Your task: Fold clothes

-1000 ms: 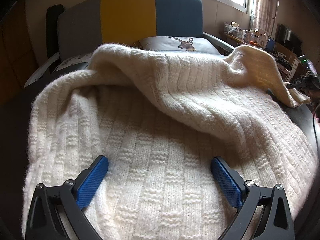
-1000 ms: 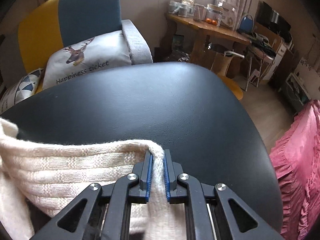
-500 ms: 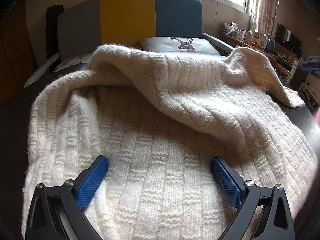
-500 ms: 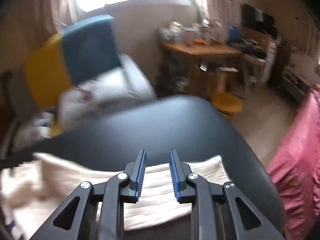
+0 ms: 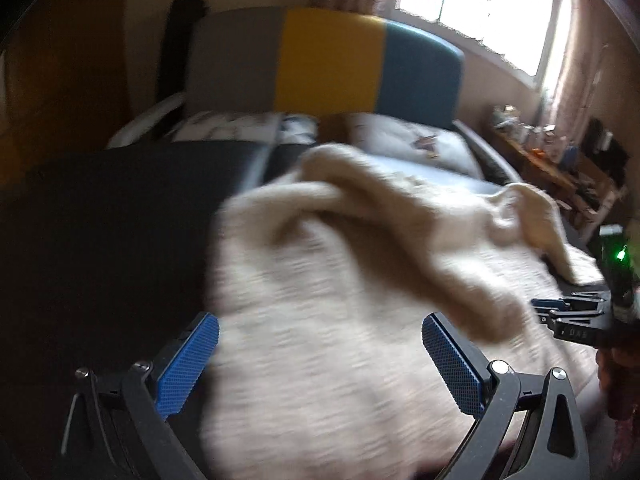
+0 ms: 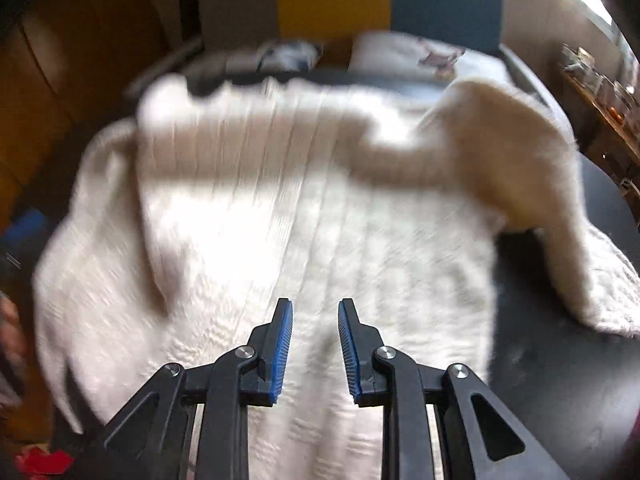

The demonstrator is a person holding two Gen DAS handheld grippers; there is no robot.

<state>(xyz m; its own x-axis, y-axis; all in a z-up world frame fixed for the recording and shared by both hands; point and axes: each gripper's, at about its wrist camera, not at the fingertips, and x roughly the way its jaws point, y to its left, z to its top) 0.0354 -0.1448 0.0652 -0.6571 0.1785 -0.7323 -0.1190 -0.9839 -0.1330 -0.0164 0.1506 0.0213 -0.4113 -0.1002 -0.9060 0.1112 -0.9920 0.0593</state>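
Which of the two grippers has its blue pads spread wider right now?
The left gripper: its pads stand far apart over the cream knitted sweater. The right gripper shows only a narrow gap, nothing between.

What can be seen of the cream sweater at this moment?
The cream sweater is a thick, chunky knit with ribbed and blocked texture. It lies spread and rumpled on the dark table, with one fold raised across its far side and a sleeve end trailing flat on the table. Neither gripper pinches it; both frames are motion-blurred.
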